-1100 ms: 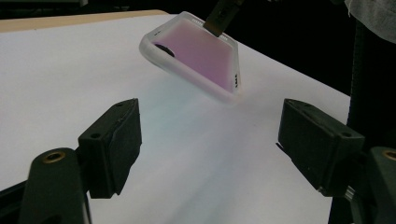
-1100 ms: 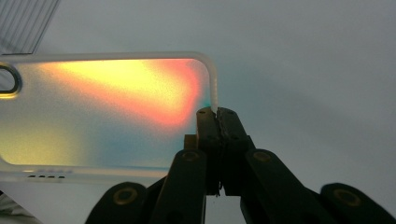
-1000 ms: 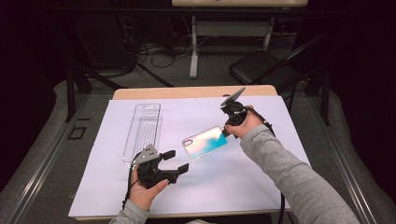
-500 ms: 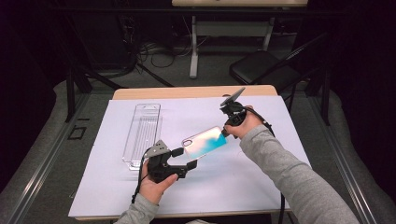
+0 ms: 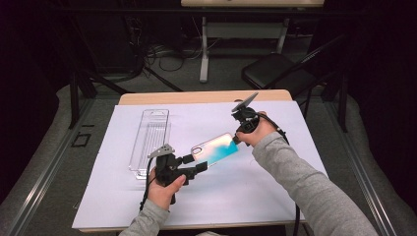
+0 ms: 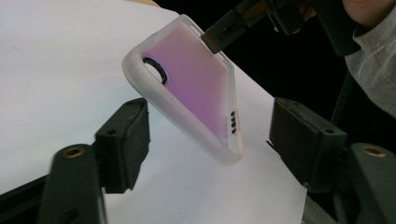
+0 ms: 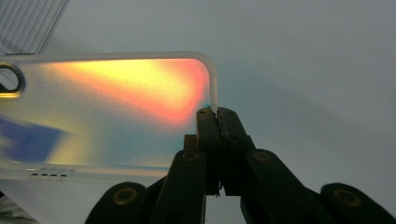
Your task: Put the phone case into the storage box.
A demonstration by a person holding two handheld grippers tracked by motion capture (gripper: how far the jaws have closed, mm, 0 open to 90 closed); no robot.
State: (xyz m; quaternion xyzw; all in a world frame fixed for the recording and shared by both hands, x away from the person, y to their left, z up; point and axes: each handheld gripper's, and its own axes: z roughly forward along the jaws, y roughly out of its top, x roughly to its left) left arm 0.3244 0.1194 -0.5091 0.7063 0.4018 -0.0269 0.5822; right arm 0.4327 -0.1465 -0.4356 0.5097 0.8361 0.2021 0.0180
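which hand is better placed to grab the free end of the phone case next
Left: the left hand-held gripper is open, its jaws either side of the phone case corner. The right hand-held gripper already pinches the other end.

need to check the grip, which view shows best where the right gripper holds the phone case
The right gripper view: its jaws are shut on the phone case rim at one end. The left gripper view shows that pinch from farther off; the high view shows the case small.

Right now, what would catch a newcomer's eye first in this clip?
The iridescent phone case, held above the white sheet mid-table, pinched at one end by the right gripper. The left gripper has its jaws open around the case's free end. A clear plastic tray lies left.
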